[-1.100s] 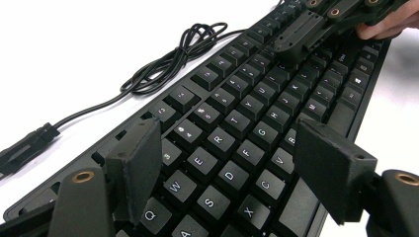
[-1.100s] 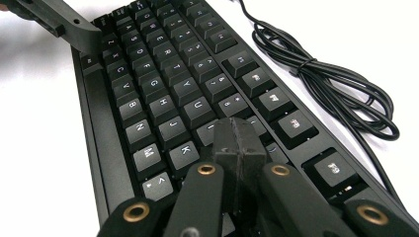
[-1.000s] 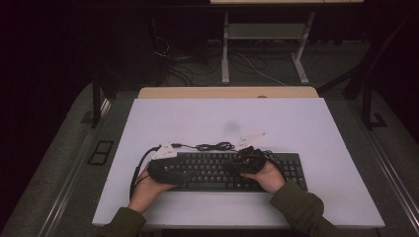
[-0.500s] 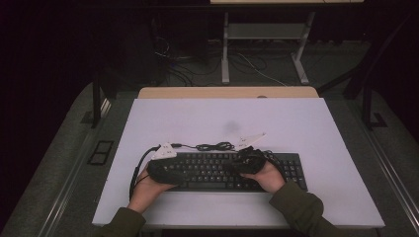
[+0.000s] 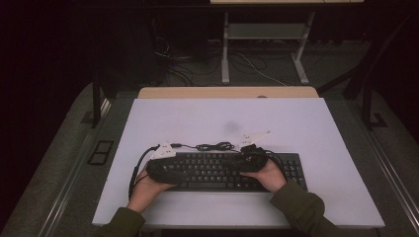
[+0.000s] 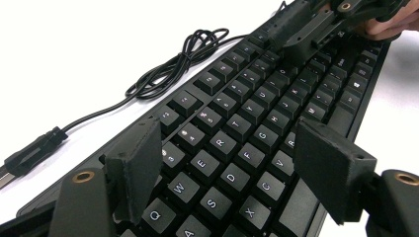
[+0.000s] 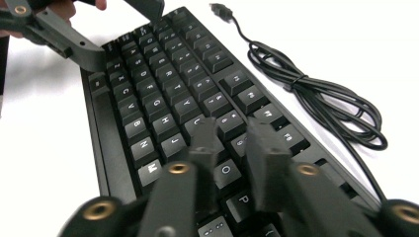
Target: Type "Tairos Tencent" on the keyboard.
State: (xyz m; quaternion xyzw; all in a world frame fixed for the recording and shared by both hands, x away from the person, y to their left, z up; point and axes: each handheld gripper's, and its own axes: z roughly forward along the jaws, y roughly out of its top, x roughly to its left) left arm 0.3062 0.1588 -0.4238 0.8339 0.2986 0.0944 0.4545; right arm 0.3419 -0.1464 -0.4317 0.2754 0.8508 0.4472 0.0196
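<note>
A black keyboard lies near the front of the white table, and its coiled cable rests just behind it. My left gripper lies over the keyboard's left end. In the left gripper view it stands open, its jaws wide apart above the letter keys. My right gripper lies over the right half. In the right gripper view it has just been opening, with a narrow gap between its jaws. Nothing is gripped there, and the keys show beneath.
The cable's USB plug lies loose on the table beside the keyboard's far edge. The coil sits close behind the keys. A wooden ledge borders the table's back. Dark floor with table legs and cords lies beyond.
</note>
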